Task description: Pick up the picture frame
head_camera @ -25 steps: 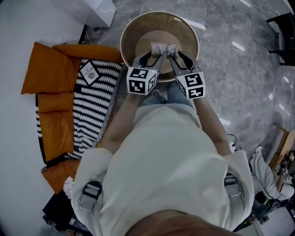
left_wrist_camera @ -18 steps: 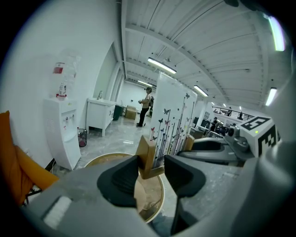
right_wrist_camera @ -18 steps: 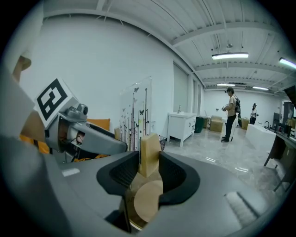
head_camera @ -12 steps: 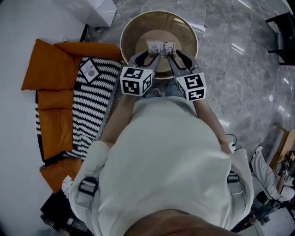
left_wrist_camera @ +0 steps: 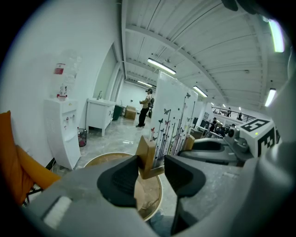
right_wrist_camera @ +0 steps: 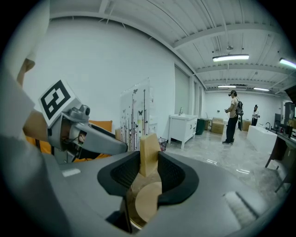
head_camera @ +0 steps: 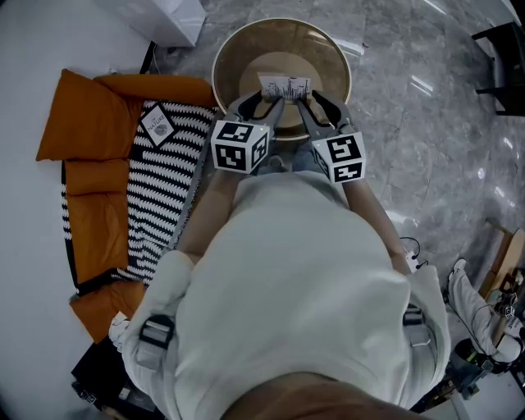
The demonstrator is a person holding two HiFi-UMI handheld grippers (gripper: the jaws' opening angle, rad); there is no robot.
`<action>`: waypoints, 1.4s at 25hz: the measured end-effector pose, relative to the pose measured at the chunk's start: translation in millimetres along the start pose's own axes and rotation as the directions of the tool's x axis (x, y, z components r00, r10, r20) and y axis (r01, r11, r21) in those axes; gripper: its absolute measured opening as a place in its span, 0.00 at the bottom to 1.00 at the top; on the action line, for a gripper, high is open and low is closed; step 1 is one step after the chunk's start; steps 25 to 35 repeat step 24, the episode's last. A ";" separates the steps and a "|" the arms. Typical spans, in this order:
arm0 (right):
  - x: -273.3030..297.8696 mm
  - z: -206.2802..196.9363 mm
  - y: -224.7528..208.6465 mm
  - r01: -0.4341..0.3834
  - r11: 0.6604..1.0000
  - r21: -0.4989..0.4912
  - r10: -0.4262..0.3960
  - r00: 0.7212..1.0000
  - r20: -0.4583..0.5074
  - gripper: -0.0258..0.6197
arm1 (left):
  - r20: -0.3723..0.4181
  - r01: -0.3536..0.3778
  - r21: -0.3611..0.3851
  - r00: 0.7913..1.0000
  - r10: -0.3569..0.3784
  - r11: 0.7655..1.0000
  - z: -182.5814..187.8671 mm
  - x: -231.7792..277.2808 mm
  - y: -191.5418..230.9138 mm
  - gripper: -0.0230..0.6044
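The picture frame [head_camera: 285, 84], light wood with a white butterfly print, hangs upright over the round wooden table [head_camera: 228, 51]. My left gripper [head_camera: 269, 98] holds its left end; in the left gripper view the frame's wooden corner [left_wrist_camera: 147, 152] sits between the dark pads [left_wrist_camera: 121, 178]. My right gripper [head_camera: 305, 98] holds the right end. In the right gripper view the wooden edge [right_wrist_camera: 149, 150] stands between both pads [right_wrist_camera: 170, 172], which press on it while the jaws are closing.
Orange cushions [head_camera: 90, 131] and a black-and-white striped one [head_camera: 168, 193] lie on the floor at the left. A white cabinet [head_camera: 176, 16] stands beyond them, dark furniture [head_camera: 502, 49] at the far right. A water dispenser [left_wrist_camera: 62, 132] and a distant person [right_wrist_camera: 232, 115] are ahead.
Both grippers and the frame between them have risen a little off the table and shifted slightly left in the head view. Over the last half second they hold still.
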State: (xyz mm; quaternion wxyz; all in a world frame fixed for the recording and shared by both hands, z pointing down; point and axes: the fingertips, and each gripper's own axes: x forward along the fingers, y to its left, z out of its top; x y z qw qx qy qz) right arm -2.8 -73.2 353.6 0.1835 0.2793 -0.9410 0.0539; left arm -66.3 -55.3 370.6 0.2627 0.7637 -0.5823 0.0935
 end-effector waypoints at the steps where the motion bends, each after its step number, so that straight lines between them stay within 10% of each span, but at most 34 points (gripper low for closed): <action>1: -0.2 0.1 -0.4 0.001 1.000 0.002 -0.001 1.000 0.001 0.23 | 0.000 -0.001 0.003 1.000 0.001 1.000 0.6 0.2 -0.2 0.32; 35: 5.3 0.1 -4.2 0.000 1.000 0.007 0.000 1.000 0.002 0.22 | -0.010 -0.001 0.007 1.000 0.001 1.000 2.8 5.3 3.9 0.32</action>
